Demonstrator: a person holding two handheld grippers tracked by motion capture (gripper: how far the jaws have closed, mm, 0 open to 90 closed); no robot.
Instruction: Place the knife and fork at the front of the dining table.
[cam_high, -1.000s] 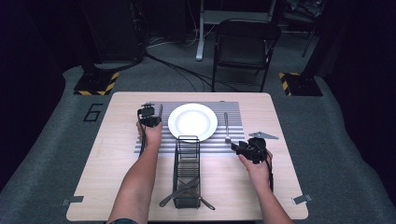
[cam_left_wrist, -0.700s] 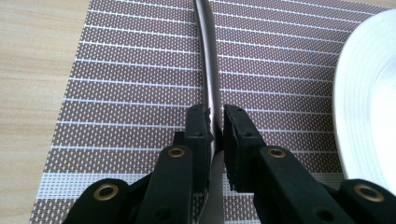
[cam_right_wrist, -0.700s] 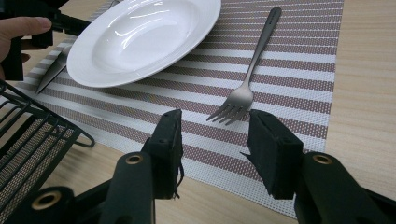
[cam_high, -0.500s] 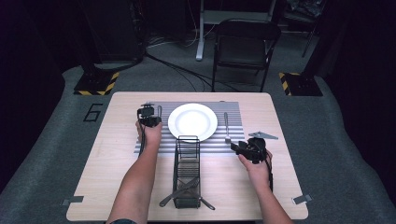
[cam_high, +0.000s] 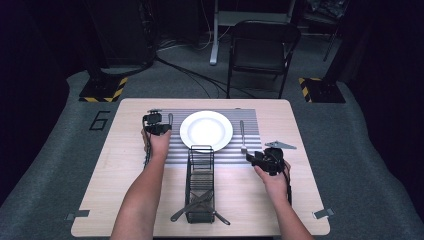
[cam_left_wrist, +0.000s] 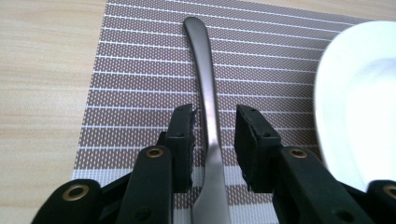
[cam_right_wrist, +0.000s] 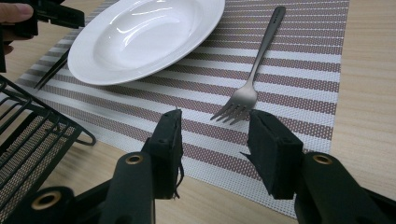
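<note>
I am working the left gripper (cam_left_wrist: 212, 140) over a piece of cutlery (cam_left_wrist: 208, 112) lying on the striped placemat (cam_left_wrist: 140, 70); its jaws have just been opening, so the handle is lying released between them, and the white plate (cam_left_wrist: 359, 102) is sitting just to its right. My right gripper (cam_right_wrist: 215, 140) is hovering unclenched and empty, with a fork (cam_right_wrist: 252, 79) lying just ahead of its jaws.

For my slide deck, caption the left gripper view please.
Left tongs, just opening, straddle a grey metal utensil handle lying on the striped woven placemat beside the white ceramic plate.
</note>
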